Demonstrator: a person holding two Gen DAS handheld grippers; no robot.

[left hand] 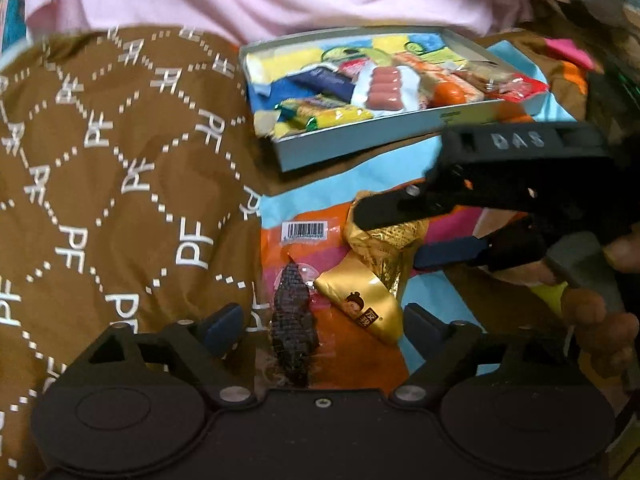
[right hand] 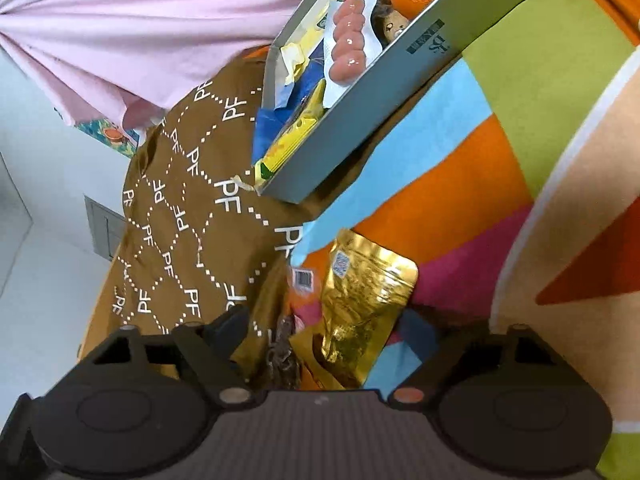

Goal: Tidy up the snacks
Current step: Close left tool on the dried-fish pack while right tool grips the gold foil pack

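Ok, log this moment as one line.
left gripper open | right gripper open, straddling crinkled gold pouch | box holds snacks

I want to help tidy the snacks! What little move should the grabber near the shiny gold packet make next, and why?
Probably close the right gripper on the gold packet. Its jaws straddle the crinkled packet but do not look clamped, and the packet lies on the colourful cloth, outside the grey box where other snacks already sit.

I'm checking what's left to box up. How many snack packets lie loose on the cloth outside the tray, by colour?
Gold packet and crinkled gold pouch: 2
Clear packet with dark snack: 1
Total: 3 loose, beside the tray.
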